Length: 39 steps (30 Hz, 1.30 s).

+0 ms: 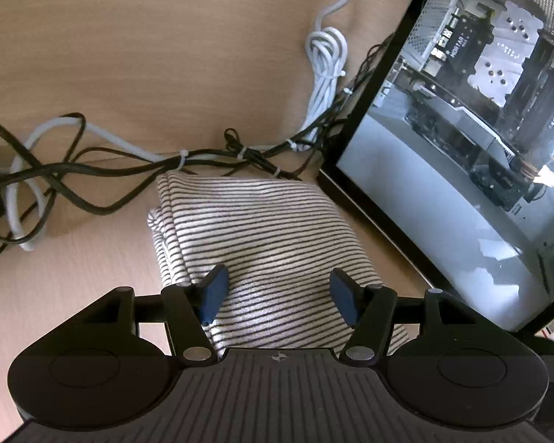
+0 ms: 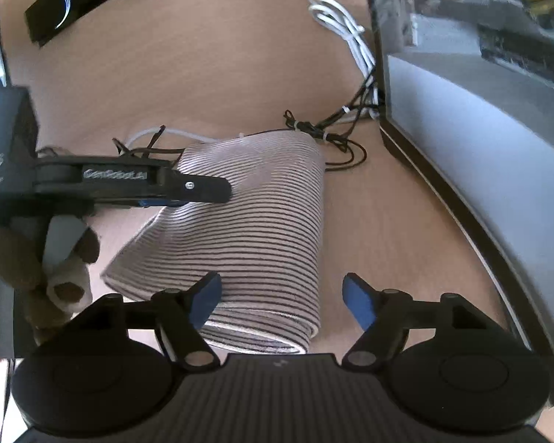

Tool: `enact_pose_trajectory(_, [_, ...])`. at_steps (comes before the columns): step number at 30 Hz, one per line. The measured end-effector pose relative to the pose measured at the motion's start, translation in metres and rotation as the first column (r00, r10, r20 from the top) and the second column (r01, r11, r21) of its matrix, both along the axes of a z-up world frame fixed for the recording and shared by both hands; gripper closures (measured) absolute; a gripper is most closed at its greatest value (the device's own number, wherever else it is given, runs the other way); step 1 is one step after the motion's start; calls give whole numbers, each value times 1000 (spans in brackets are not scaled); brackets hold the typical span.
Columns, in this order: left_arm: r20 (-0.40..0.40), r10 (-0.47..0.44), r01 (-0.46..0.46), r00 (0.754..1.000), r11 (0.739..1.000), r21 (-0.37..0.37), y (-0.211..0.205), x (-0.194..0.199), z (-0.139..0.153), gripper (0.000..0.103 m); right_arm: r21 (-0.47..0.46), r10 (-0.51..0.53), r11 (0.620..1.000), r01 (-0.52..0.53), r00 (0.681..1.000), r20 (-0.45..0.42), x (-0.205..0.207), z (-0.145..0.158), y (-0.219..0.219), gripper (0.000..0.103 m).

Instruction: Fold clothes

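One black-and-white striped knit garment [image 1: 269, 243] lies folded into a compact stack on the pale wooden worktop [image 1: 92, 258], between a tangle of black and white cables [image 1: 92, 162] at its far edge and a glass-sided computer case [image 1: 480, 147] just beside it. We have our left tool [image 1: 276, 291] over the near part of the cloth, blue pads apart, nothing clamped. Our right tool [image 2: 280, 297] hangs over the near right corner of the stack, its pads also apart and empty. The fold looks close to done, so we judge the step in hand is letting go and tidying. To do it well, we should lift both tools straight clear without dragging a layer, then press the top flat and square the loose left edges, keeping the cloth off the cables.
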<state>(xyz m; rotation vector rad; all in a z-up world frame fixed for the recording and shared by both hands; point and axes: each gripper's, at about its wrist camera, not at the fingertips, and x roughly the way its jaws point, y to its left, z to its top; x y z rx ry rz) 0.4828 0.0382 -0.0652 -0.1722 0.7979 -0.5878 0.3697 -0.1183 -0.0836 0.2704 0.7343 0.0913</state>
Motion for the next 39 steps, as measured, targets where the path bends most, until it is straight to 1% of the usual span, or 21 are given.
enact_pose_trajectory(1, [-2, 15, -15, 1000, 1000, 12, 0, -3, 4, 30, 18, -2, 1000, 3, 1000, -5, 0, -1, -2, 26])
enact_pose_trajectory(3, [1, 38, -38, 999, 998, 39, 1, -11, 12, 26, 71, -5, 997, 6, 1000, -24, 3, -5, -9, 26])
enact_pose_trajectory(4, [6, 54, -54, 999, 997, 62, 2, -17, 15, 17, 98, -7, 995, 11, 999, -38, 6, -9, -12, 25])
enact_pose_trajectory(5, [9, 66, -67, 998, 994, 81, 3, -23, 17, 14, 123, -9, 992, 15, 999, -51, 8, -13, -15, 25])
enact_pose_trajectory(7, [3, 79, -79, 997, 991, 104, 9, -35, 16, 14, 170, -8, 985, 19, 998, -68, 11, -19, -19, 22])
enact_pose_trajectory(11, [-106, 70, -62, 992, 995, 80, 19, -51, -9, 16, 191, 17, 982, -2, 997, -75, 14, -25, -20, 22])
enact_pose_trajectory(12, [-134, 65, -57, 989, 996, 65, 21, -52, -16, 18, 192, 35, 981, -20, 997, -73, 14, -24, -20, 31])
enact_pose_trajectory(13, [-161, 59, -52, 985, 997, 50, 23, -53, -22, 24, 193, 57, 980, -44, 996, -65, 13, -19, -19, 46])
enact_pose_trajectory(15, [-185, 40, -44, 982, 999, -15, 26, -55, -28, 25, 174, 101, 980, -93, 994, -36, 10, -4, -15, 56])
enact_pose_trajectory(18, [-173, 9, -23, 985, 996, -82, 24, -56, -27, 25, 101, 138, 985, -139, 990, 12, 7, 14, -10, 58])
enact_pose_trajectory(21, [-166, 21, -36, 986, 996, -87, 20, -58, -30, 25, 51, 122, 991, -121, 993, -6, 14, 12, -12, 58])
enact_pose_trajectory(25, [-131, 95, -102, 987, 994, -42, 25, -74, -27, 23, -8, 102, 995, -103, 992, -78, 20, -5, -10, 54])
enact_pose_trajectory(27, [-90, 134, -137, 987, 990, -25, 30, -91, -17, 16, -36, 102, 994, -104, 993, -52, 9, 0, -7, 52])
enact_pose_trajectory(28, [-66, 153, -155, 986, 988, -17, 32, -100, -11, 8, -60, 100, 993, -101, 995, -30, 3, 4, -5, 51])
enact_pose_trajectory(29, [-42, 172, -172, 984, 985, -10, 35, -110, -5, 5, -84, 99, 992, -99, 995, -6, -5, 9, -2, 48])
enact_pose_trajectory(30, [-14, 187, -187, 982, 982, -4, 37, -122, 2, 5, -107, 101, 989, -98, 995, 25, -14, 14, -1, 39])
enact_pose_trajectory(31, [21, 197, -197, 980, 980, 1, 38, -137, 10, 2, -123, 108, 987, -100, 992, 63, -24, 20, -1, 25])
enact_pose_trajectory(33, [97, 217, -219, 971, 976, 17, 37, -167, 24, 0, -141, 134, 984, -112, 979, 153, -50, 32, -2, 12])
enact_pose_trajectory(35, [168, 247, -255, 954, 966, 29, 36, -196, 35, 0, -152, 167, 979, -135, 960, 225, -78, 40, -3, 2])
enact_pose_trajectory(37, [232, 288, -303, 929, 952, 33, 32, -226, 39, 0, -158, 182, 977, -141, 939, 292, -106, 43, -5, 0])
enact_pose_trajectory(39, [272, 328, -352, 905, 935, 44, 25, -249, 40, 0, -146, 168, 981, -126, 930, 326, -131, 40, -9, 0])
